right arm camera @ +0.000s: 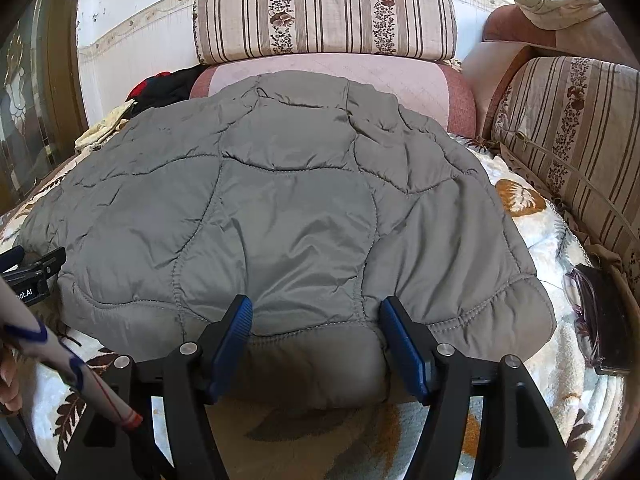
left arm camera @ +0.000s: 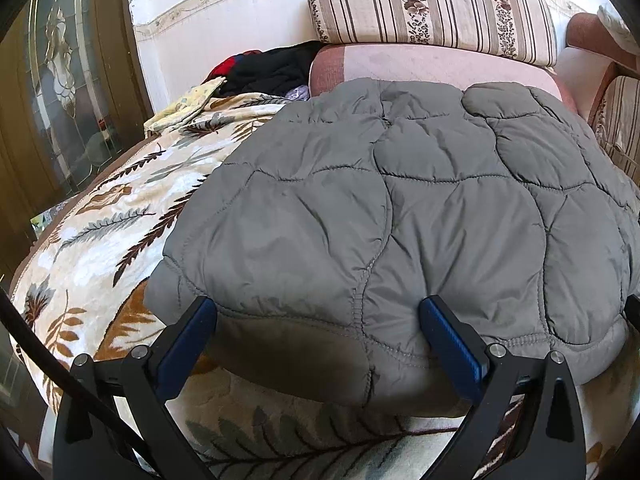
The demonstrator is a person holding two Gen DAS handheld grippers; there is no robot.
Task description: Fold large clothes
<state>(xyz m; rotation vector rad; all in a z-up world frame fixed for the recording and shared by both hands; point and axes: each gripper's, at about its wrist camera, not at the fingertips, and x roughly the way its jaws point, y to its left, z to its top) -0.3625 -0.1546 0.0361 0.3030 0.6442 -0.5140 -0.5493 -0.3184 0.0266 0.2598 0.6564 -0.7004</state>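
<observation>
A grey quilted jacket (left arm camera: 400, 208) lies spread flat on a leaf-patterned blanket (left arm camera: 100, 232); it also shows in the right wrist view (right arm camera: 280, 208). My left gripper (left arm camera: 318, 312) is open, its blue pads on either side of the jacket's near hem at its left part. My right gripper (right arm camera: 316, 316) is open, its jaws straddling the near hem toward the jacket's right. Neither is closed on the fabric. The left gripper's body (right arm camera: 32, 272) shows at the left edge of the right wrist view.
Striped floral cushions (right arm camera: 324, 12) and a pink seat back (right arm camera: 328, 76) stand behind the jacket. Dark and red clothes (left arm camera: 272, 68) lie at the back left. Glasses on a dark case (right arm camera: 596, 312) lie at the right. A glass door (left arm camera: 68, 92) is on the left.
</observation>
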